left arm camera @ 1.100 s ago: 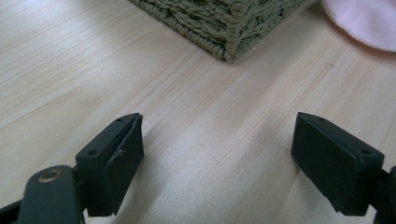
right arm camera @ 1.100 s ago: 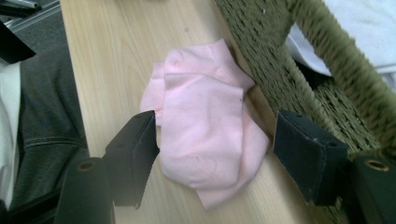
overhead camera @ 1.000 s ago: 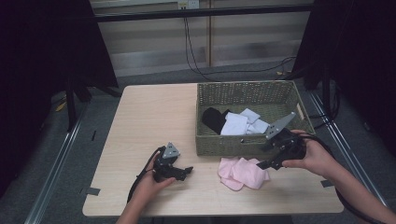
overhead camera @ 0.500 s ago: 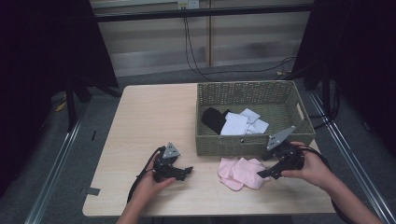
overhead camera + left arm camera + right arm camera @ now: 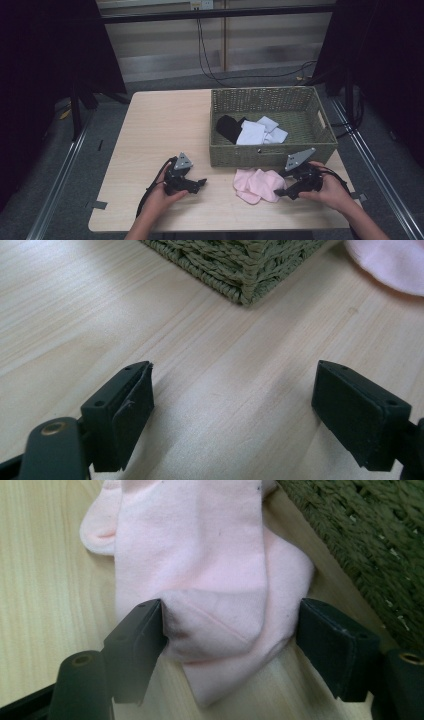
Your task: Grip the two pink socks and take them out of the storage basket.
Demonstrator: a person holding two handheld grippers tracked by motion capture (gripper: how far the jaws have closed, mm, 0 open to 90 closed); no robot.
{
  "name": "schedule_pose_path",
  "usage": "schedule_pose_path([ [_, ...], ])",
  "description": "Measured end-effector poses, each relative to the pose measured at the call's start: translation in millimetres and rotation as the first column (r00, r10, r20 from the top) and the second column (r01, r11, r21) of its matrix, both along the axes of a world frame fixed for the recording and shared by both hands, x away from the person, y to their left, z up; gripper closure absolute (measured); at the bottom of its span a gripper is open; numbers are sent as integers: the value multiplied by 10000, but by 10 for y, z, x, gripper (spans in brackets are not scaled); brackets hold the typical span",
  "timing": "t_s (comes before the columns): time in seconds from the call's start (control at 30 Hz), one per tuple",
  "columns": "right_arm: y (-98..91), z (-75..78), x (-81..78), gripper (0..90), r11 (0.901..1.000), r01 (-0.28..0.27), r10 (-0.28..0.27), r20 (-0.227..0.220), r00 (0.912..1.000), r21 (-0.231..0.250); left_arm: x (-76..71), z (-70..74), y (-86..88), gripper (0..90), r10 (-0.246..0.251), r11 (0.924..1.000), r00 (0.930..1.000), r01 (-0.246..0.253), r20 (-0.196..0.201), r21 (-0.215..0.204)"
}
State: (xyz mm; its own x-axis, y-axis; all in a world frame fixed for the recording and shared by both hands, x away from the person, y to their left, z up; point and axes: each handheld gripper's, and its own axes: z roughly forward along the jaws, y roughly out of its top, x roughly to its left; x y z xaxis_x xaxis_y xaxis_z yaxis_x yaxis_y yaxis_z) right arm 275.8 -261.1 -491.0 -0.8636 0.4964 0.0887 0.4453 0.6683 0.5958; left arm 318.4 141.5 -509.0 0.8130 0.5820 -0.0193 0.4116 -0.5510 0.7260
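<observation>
Pink socks lie between the wide-spread jaws of the right gripper. Seen through the right gripper view, a folded corner of the socks sits in the gap; the left jaw looks to touch the fabric, while the other jaw stands just clear of it, so nothing is clamped. These jaws have just been opening, with the socks between them. In the high view the right gripper sits low at the socks' right edge, held by the right hand, its grey plate tipped up toward the basket.

The socks rest flat on the table, near its front edge and just in front of the basket. Their far side lies close beside the basket's front wall, which the right gripper view shows as dark weave at the upper right.

The left gripper is released too, its jaws far apart with bare table between them. Ahead of it are a corner of the basket and an edge of the socks. In the high view it lies low over the table in the left hand, well apart from the socks, pointing toward them.

Inside the basket lie a black cloth and white cloths, touching one another.
</observation>
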Motion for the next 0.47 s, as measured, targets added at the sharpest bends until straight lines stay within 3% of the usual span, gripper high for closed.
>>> schedule_pose_path([
  [0.3, -62, -99, -89, 218, 9968, 164, -212, 608, 9979, 779, -1, 0, 0, 166, 6, 10000, 10000, -6, -4, -1],
  [0.47, -78, -107, -95, 219, 9963, 153, -212, 679, 9975, 851, -1, 0, 0, 166, 11, 10000, 10000, -11, -5, -3],
])
